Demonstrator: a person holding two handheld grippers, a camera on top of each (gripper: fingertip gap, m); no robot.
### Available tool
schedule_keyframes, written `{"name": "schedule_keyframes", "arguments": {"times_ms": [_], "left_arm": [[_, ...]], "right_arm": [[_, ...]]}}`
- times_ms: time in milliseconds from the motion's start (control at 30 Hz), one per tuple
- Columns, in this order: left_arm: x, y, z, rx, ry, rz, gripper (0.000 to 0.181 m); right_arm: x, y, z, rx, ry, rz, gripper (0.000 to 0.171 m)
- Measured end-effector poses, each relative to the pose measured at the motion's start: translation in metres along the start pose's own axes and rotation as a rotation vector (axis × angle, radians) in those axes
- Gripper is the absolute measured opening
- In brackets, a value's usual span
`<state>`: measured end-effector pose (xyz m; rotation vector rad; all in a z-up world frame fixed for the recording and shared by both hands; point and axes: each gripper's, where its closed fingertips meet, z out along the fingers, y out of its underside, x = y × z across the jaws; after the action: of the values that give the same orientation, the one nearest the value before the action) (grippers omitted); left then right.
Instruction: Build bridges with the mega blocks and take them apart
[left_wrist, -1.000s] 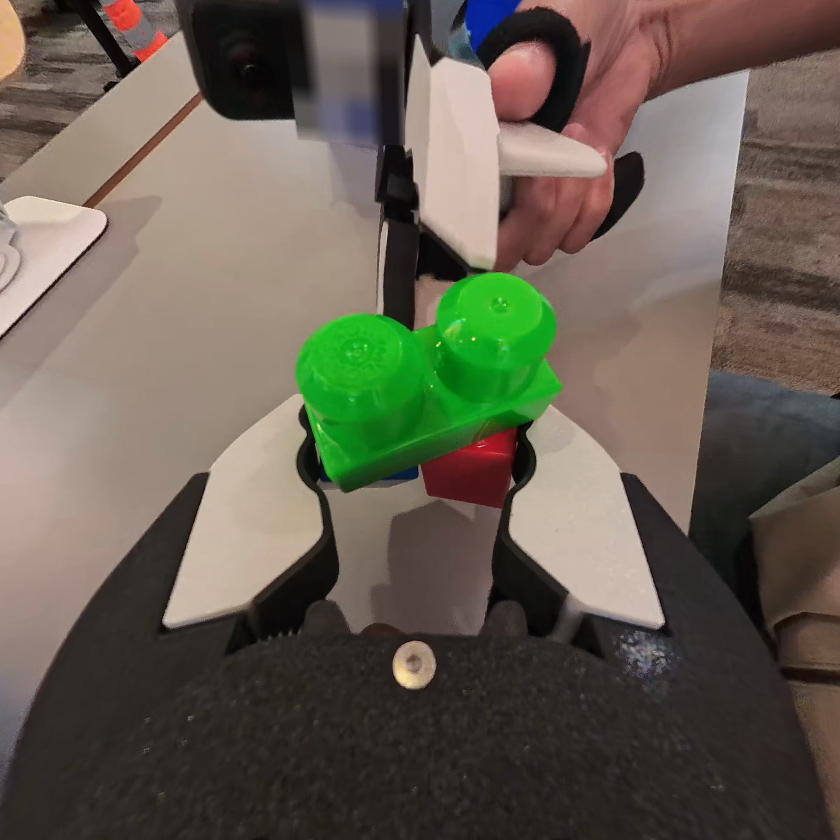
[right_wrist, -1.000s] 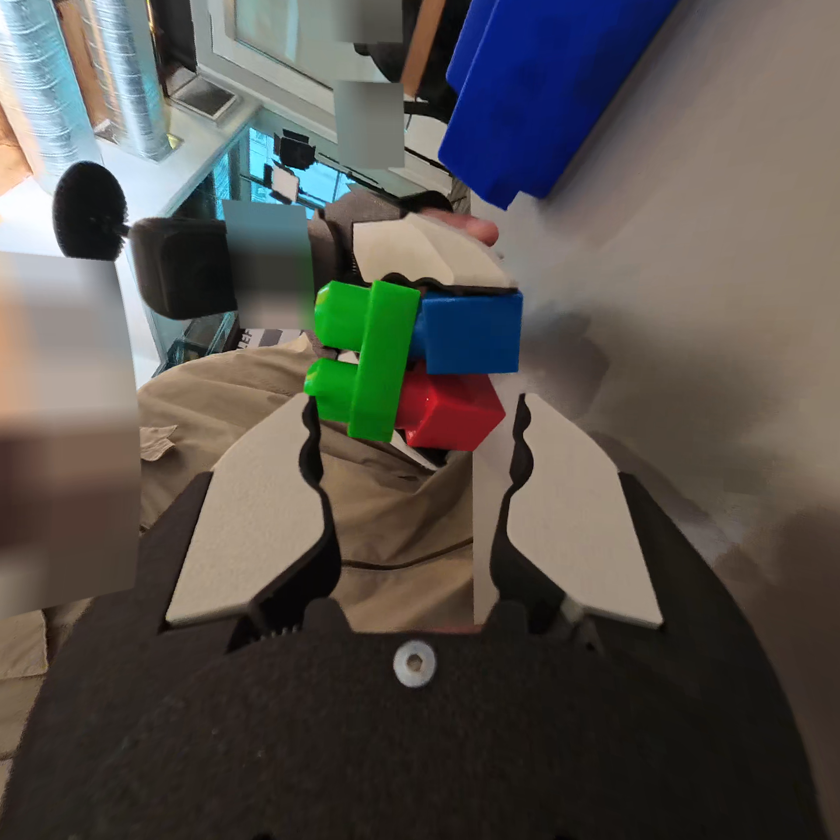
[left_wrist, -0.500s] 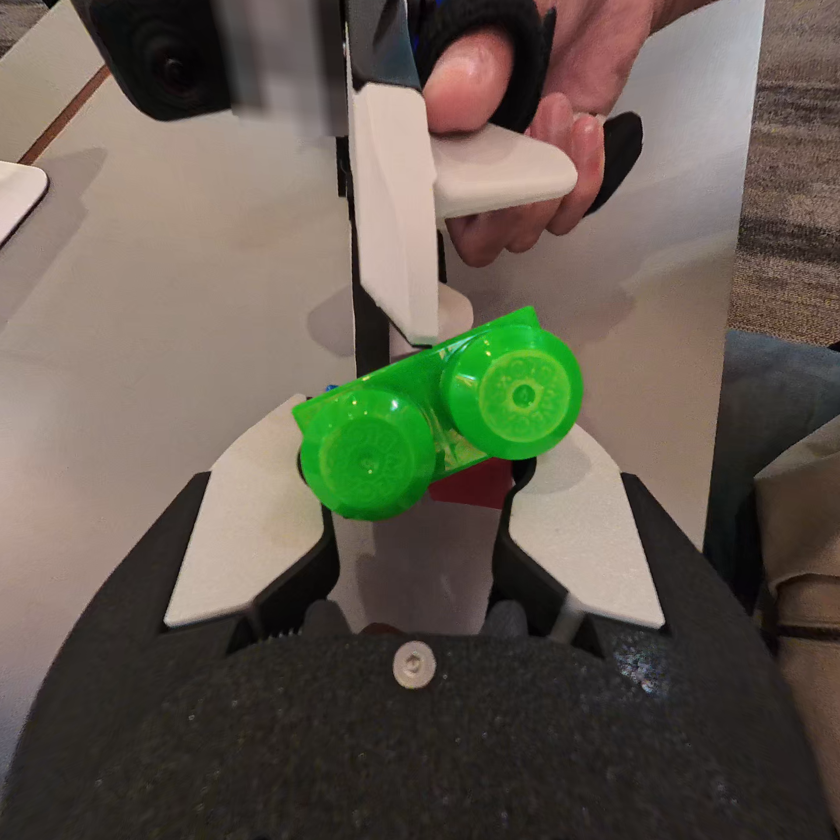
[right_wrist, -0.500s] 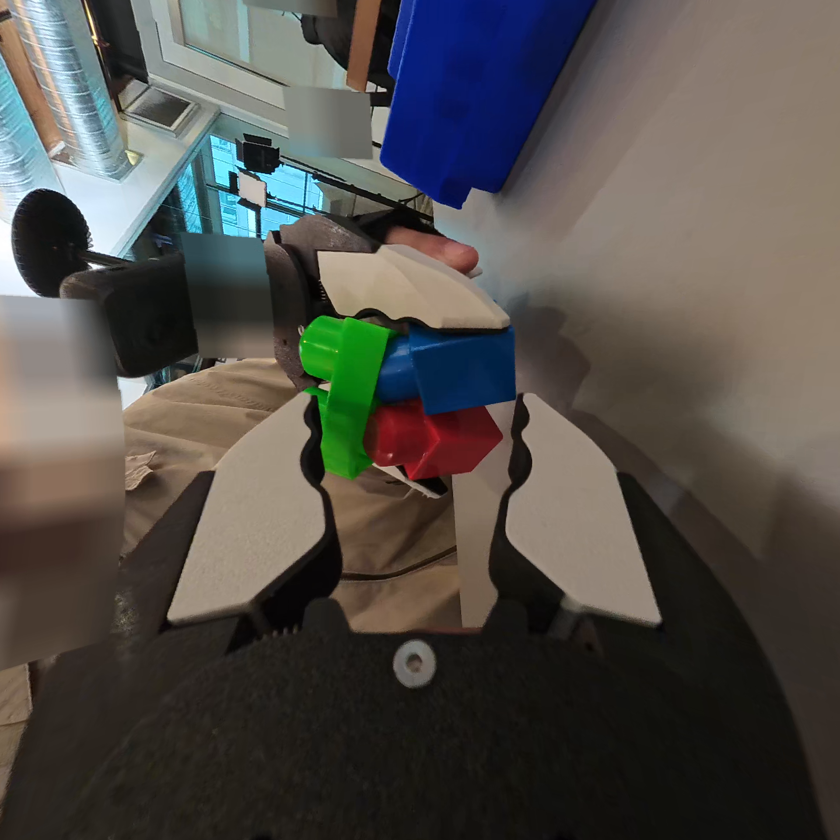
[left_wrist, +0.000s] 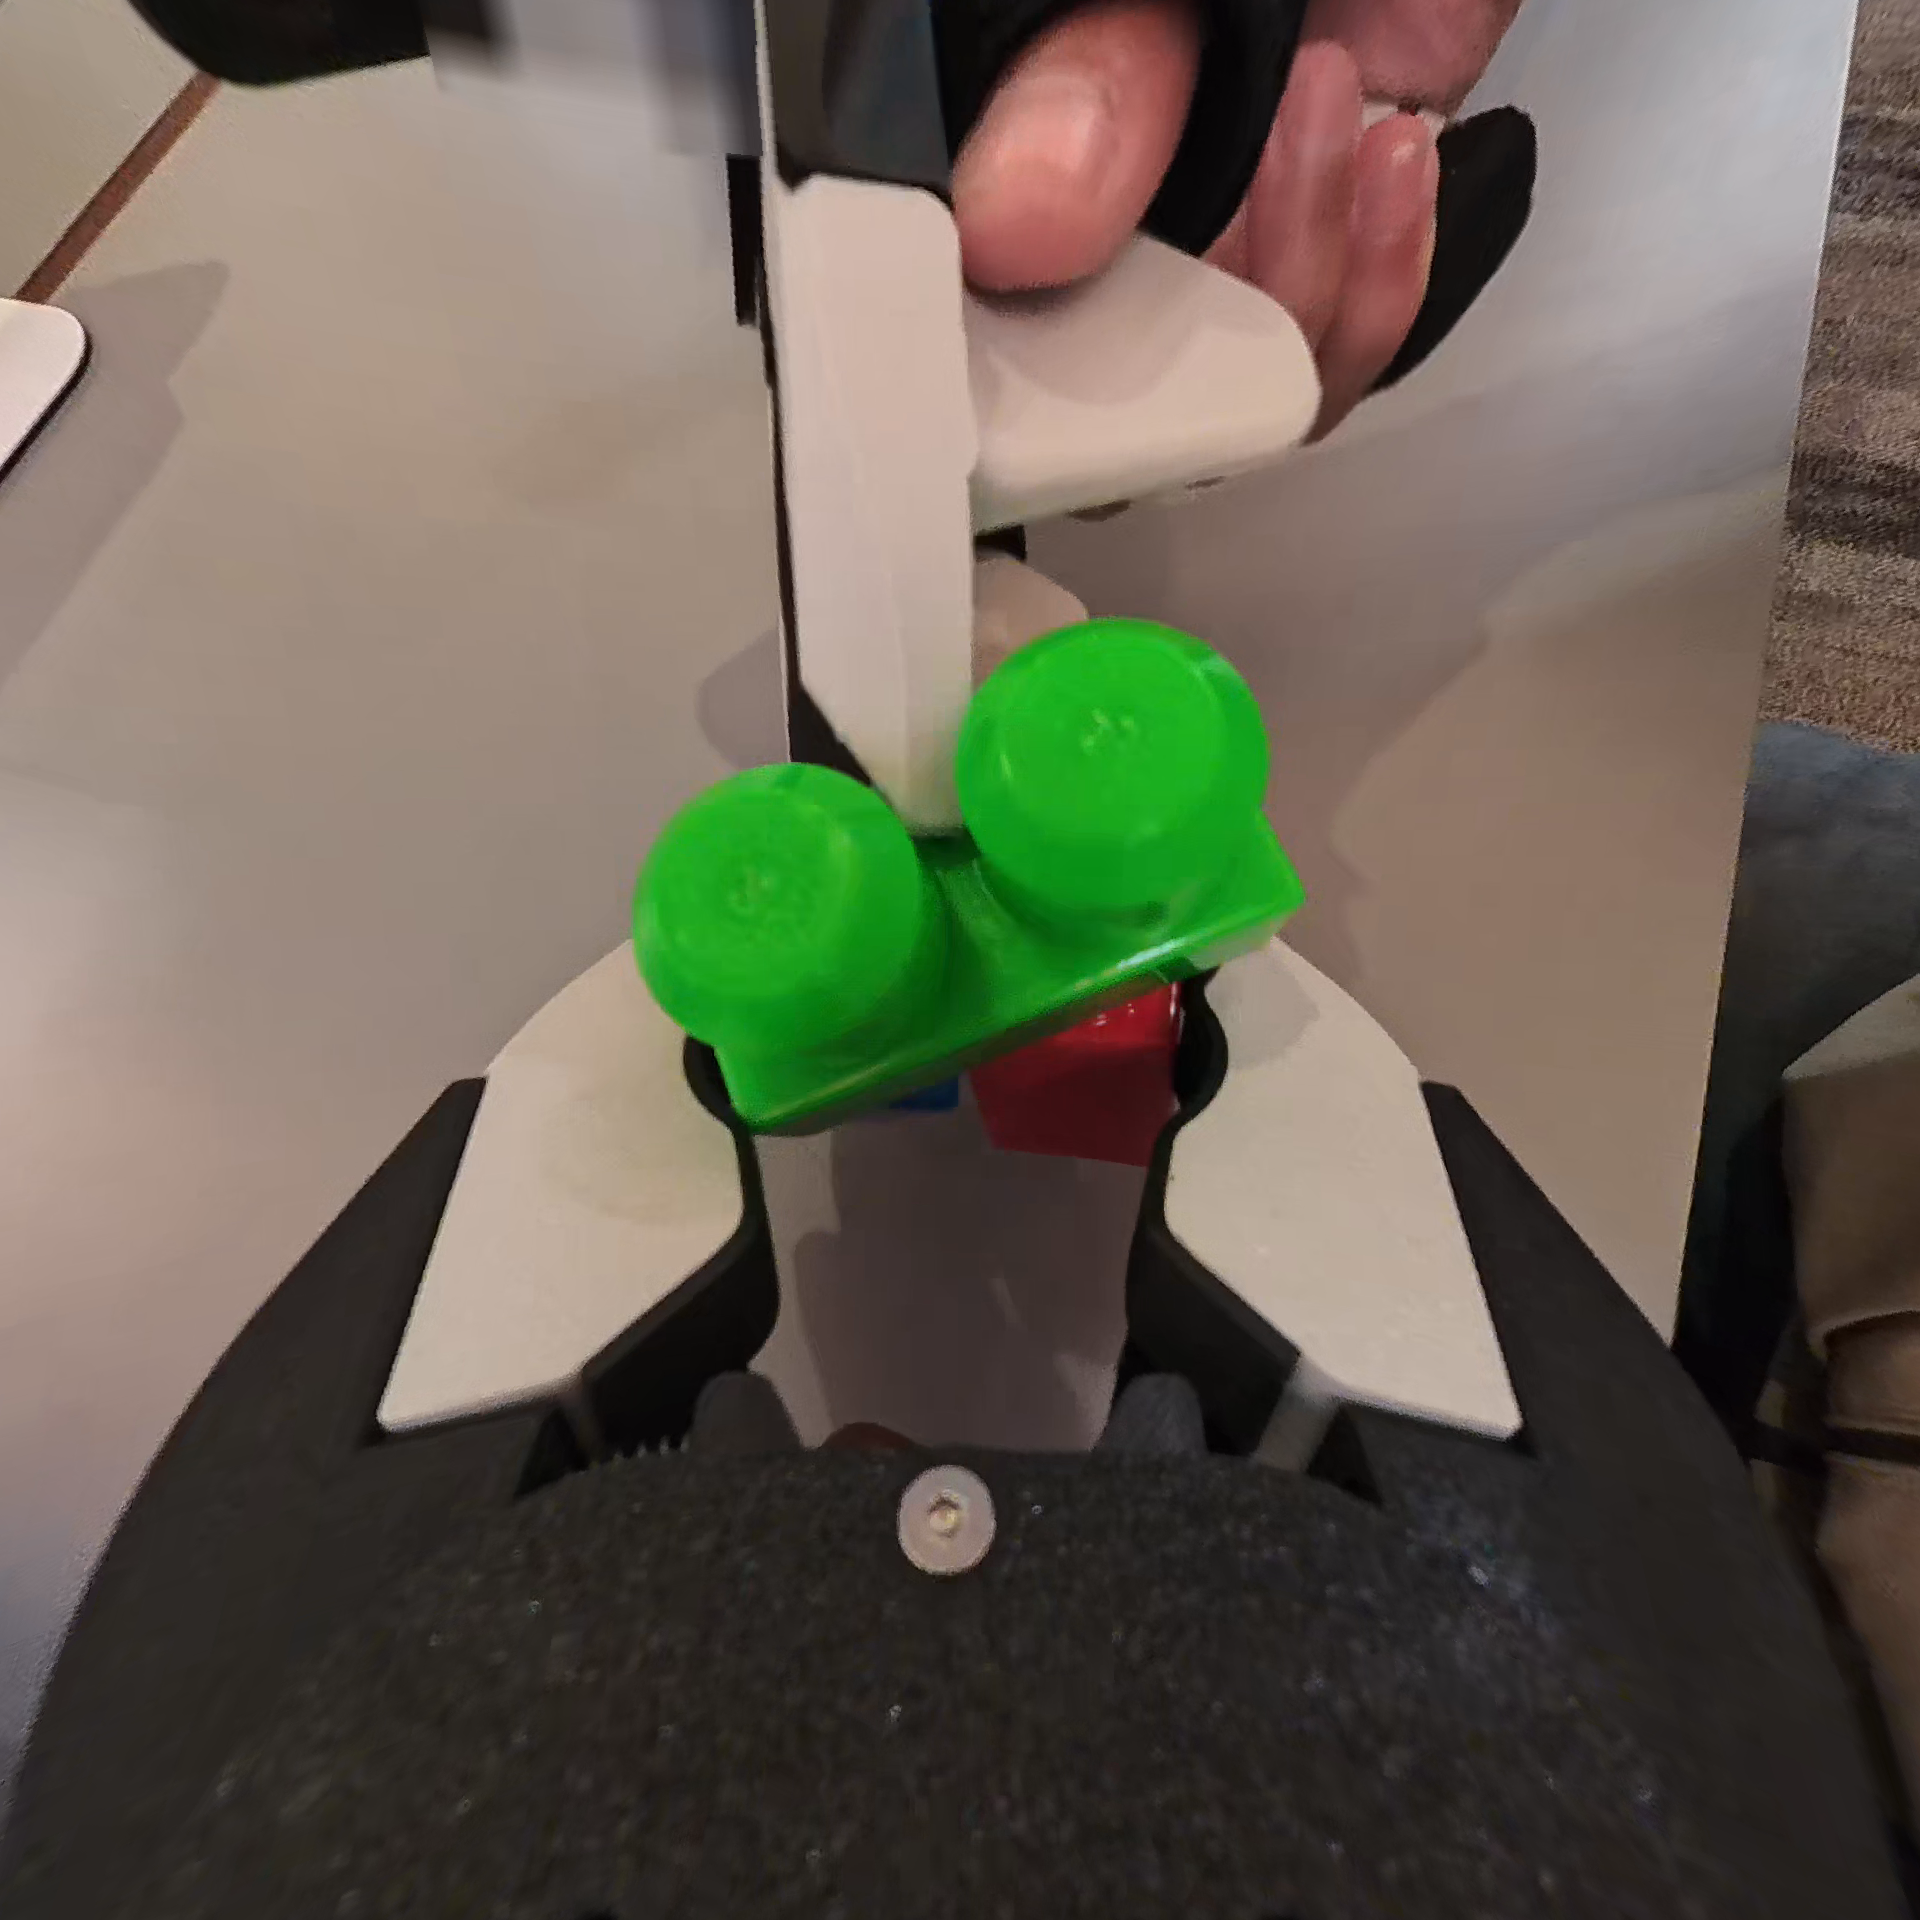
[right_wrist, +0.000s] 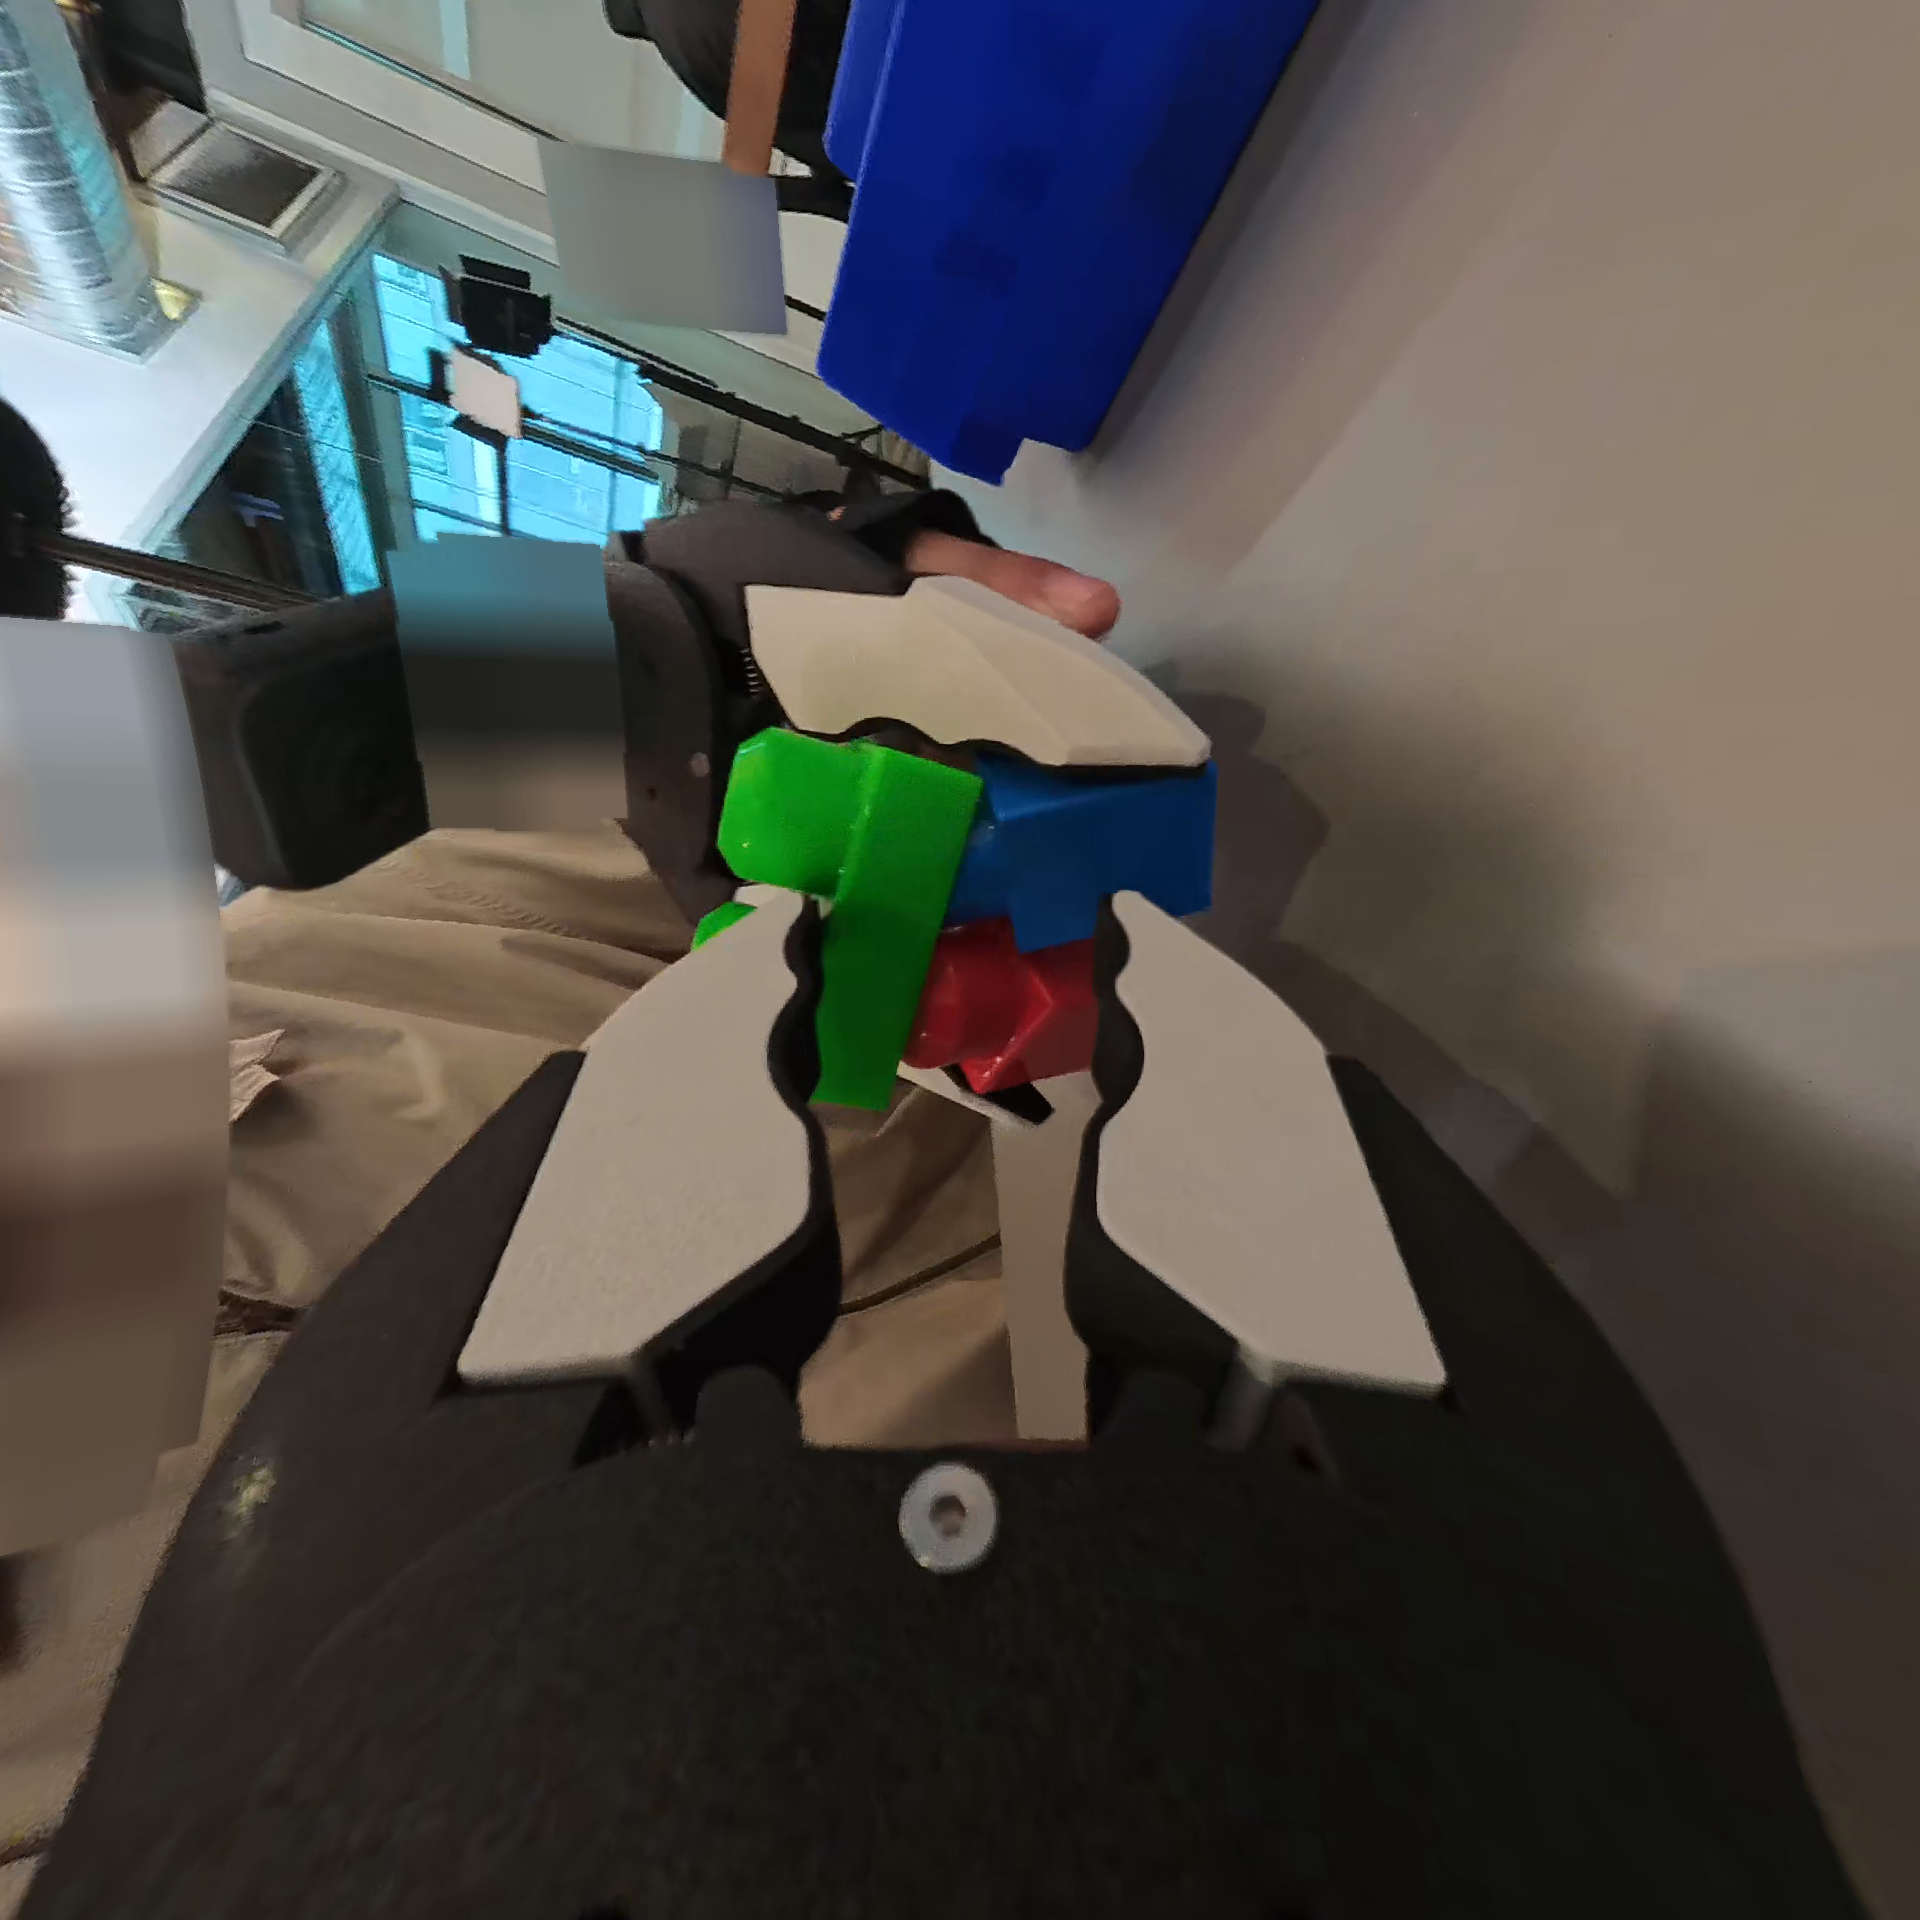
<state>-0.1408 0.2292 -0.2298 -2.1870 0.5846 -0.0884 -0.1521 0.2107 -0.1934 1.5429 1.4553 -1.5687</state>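
Note:
A small bridge is held in the air: a green two-stud block (left_wrist: 987, 935) sits across a blue block (left_wrist: 925, 1096) and a red block (left_wrist: 1081, 1091). My left gripper (left_wrist: 956, 1039) is shut on it, one finger on the blue side and one on the red side. My right gripper (right_wrist: 956, 935) comes in crosswise and has closed over the green block (right_wrist: 883, 935) and red block (right_wrist: 997, 1008). One of its fingers (left_wrist: 883, 623) lies between the two green studs. The blue block (right_wrist: 1101, 842) sits under the left gripper's upper finger (right_wrist: 966, 686).
The grey table (left_wrist: 416, 520) lies below, with a white pad (left_wrist: 31, 374) at its left edge. A hand (left_wrist: 1091, 156) holds the right gripper. A blue bin (right_wrist: 1039, 208) stands on the table. Tan trousers (right_wrist: 468, 987) are close behind the blocks.
The right gripper moved in onto the bridge and its fingers narrowed around the green and red blocks. The bridge tilted in the left gripper's hold, studs swinging toward the camera and then partly back.

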Motion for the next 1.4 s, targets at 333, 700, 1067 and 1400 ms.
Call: {"name": "schedule_keyframes", "arguments": {"times_ms": [333,700,1067,1400], "left_arm": [[0.001,-0.005,0.006,0.037,-0.037,0.003,0.08],[-0.022,0.018,0.007,0.011,-0.021,-0.205,0.08],[-0.049,0.047,-0.018,-0.039,-0.215,-0.326,0.081],[-0.049,0.054,-0.005,-0.082,-0.299,-0.352,0.068]], "right_arm": [[0.004,0.006,0.006,0.045,-0.1,0.111,0.065],[0.004,-0.02,-0.021,0.122,-0.046,0.037,0.057],[0.017,-0.029,-0.043,0.243,0.789,-0.678,0.053],[0.039,-0.01,-0.053,0.342,1.111,-0.744,0.058]]}}
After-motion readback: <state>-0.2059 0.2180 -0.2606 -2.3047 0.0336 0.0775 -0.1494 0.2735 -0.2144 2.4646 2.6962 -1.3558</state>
